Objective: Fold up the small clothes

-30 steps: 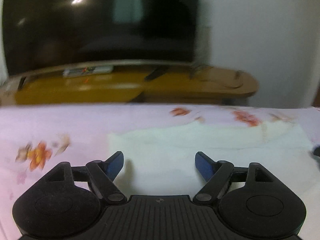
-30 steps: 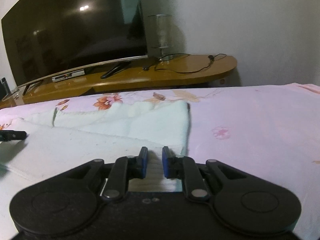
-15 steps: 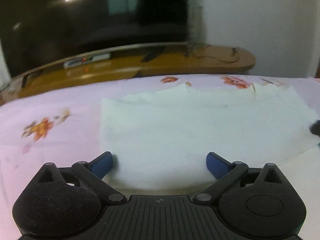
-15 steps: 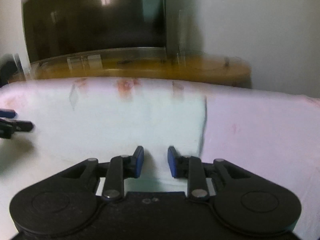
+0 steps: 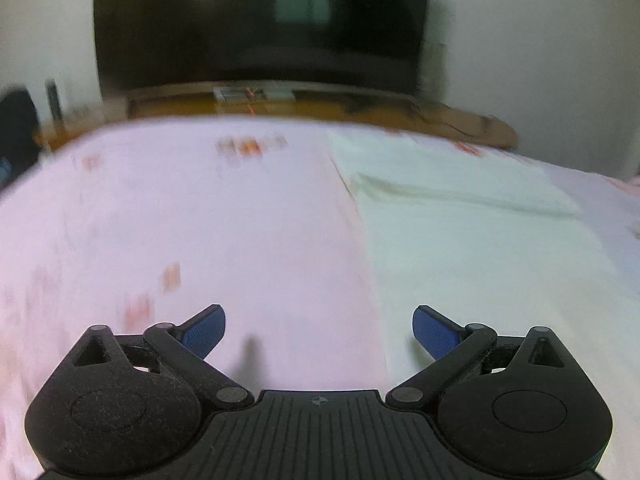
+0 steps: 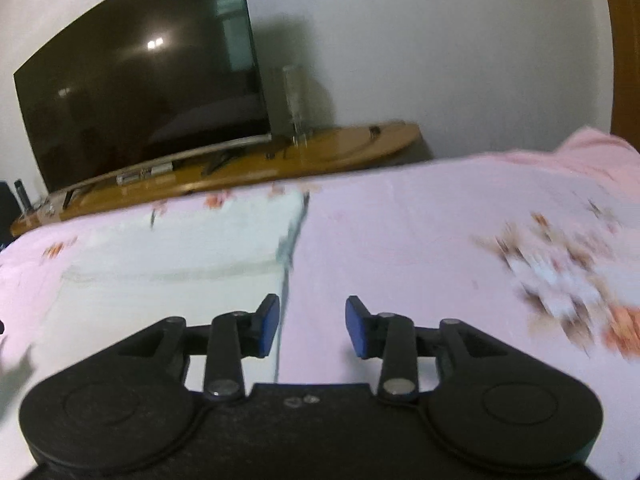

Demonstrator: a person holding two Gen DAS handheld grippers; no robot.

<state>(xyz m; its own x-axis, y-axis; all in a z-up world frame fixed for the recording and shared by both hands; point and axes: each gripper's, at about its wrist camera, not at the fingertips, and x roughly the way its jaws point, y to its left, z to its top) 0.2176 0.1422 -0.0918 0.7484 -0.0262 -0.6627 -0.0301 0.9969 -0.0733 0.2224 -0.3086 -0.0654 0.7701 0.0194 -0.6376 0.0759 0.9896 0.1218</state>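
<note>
A pale white garment (image 5: 472,240) lies flat on the pink floral bedsheet (image 5: 200,220), its far part folded over into a second layer. In the left wrist view it fills the right half, and my left gripper (image 5: 319,330) stands wide open over its left edge with nothing between the blue pads. In the right wrist view the garment (image 6: 168,256) lies to the left. My right gripper (image 6: 312,326) hovers above its right edge, jaws opening, nothing held between them.
A large dark television (image 6: 140,80) stands on a long wooden cabinet (image 6: 320,152) against the white wall beyond the bed. Small devices and a cable rest on the cabinet. Bare pink sheet (image 6: 480,240) stretches right of the garment.
Both grippers have pulled off the garment toward its side edges, left one leftward, right one rightward. The left jaws widened; the right jaws, nearly shut before, have spread apart.
</note>
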